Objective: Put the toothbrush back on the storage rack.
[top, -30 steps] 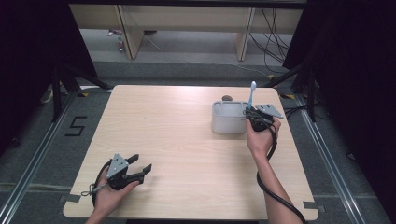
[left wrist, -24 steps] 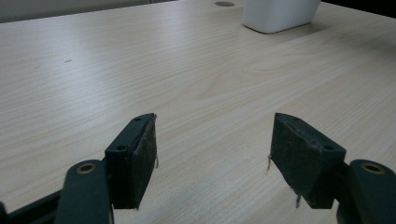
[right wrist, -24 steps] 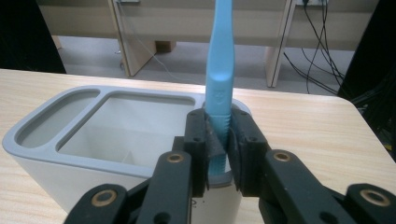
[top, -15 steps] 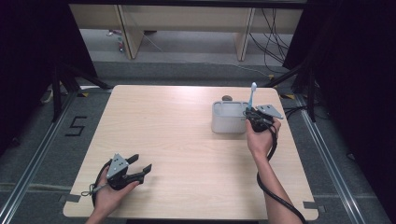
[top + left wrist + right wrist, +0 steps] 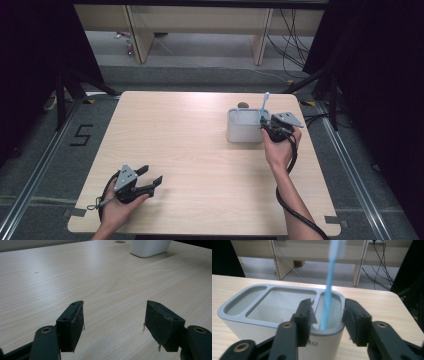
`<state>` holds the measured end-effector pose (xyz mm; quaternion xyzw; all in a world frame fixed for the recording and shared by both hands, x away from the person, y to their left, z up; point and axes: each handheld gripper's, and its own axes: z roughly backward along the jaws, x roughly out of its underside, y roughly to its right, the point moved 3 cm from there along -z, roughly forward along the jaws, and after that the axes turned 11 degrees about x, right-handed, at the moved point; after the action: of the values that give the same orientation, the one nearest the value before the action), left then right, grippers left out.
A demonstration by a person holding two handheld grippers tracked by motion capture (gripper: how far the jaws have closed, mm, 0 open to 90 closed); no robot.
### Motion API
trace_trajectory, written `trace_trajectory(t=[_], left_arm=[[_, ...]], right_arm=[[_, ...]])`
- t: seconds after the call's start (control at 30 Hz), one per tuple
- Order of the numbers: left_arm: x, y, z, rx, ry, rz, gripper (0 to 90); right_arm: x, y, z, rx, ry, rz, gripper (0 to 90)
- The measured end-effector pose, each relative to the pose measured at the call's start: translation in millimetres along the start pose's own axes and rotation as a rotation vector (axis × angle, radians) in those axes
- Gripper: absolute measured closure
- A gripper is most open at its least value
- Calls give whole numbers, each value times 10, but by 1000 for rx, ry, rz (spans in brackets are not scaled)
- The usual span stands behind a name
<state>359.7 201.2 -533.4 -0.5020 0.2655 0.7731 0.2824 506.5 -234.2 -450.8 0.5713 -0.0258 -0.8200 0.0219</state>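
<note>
Item: toothbrush [image 5: 327, 300], upright in the end slot of the holder [image 5: 244, 315]; right gripper [image 5: 327, 320], jaws just opened and clear of it, should withdraw straight back without brushing the handle; left gripper [image 5: 113, 320] open, empty.

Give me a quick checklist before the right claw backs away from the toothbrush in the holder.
1. Right claw has just been opening, pads off the toothbrush, which stands between them: ok.
2. Toothbrush foot inside the holder's end compartment: ok.
3. Toothbrush leaning steady on the rim: cannot tell.
4. Holder flat on the table: ok.
5. Left claw open, holding nothing, far from the holder: ok.
</note>
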Motion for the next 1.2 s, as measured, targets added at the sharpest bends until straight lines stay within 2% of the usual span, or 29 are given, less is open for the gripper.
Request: trace_trajectory(t=[0.03,0.07,0.1,0.13,0.17,0.23,0.4,0.43,0.47,0.53,0.63,0.67,0.7,0.73,0.8,0.83,0.9,0.97,1.0,1.07,1.13,1.17,1.2], left_arm=[[0,0,0,0,0,0,309],[0,0,0,0,0,0,309],[0,-1,0,0,1,1,309],[0,-2,0,0,1,1,309],[0,-2,1,0,0,1,309],[0,0,1,0,1,0,309],[0,-1,2,-1,1,1,308],[0,-1,1,-1,1,1,308],[0,-1,1,-1,1,0,309],[0,-2,1,-1,1,1,308],[0,-3,1,-1,1,1,308],[0,-3,1,-1,1,1,308],[0,-2,1,-1,1,1,308],[0,-3,1,-1,1,1,308],[0,-1,-2,-2,-1,1,308],[0,1,-2,-3,-1,1,309],[0,1,-5,-2,1,-1,309],[1,-2,-9,1,3,0,309],[1,-2,-9,0,2,1,309],[1,-2,-9,0,3,1,309],[1,-3,-8,0,3,1,309],[1,-3,-8,0,2,2,309],[1,-3,-9,0,1,2,309]], right_arm=[[-6,1,8,1,-1,1,542],[-5,-11,25,5,-11,-20,535],[-14,-3,22,-12,-2,-8,526],[-14,9,37,-2,-12,2,517],[-9,-9,50,-5,-24,-31,511],[-5,8,68,-4,-28,-14,506],[16,18,135,-17,-41,-42,492],[21,42,129,-15,-23,-13,491],[29,26,154,-19,-42,-40,488],[39,22,180,-24,-49,-53,485],[51,60,198,-34,-41,-7,479],[61,52,219,-32,-56,-19,478],[65,64,218,-41,-52,-2,477],[73,60,238,-36,-55,-18,477],[88,71,270,-48,-59,-8,476],[100,54,284,-41,-58,-27,475],[106,82,313,-42,-55,6,475],[120,72,344,-52,-53,-12,475],[124,81,361,-46,-52,-3,475],[142,86,381,-64,-48,-4,474],[164,87,414,-53,-52,-6,474],[167,105,426,-53,-50,7,473],[176,105,434,-59,-51,-4,472]])
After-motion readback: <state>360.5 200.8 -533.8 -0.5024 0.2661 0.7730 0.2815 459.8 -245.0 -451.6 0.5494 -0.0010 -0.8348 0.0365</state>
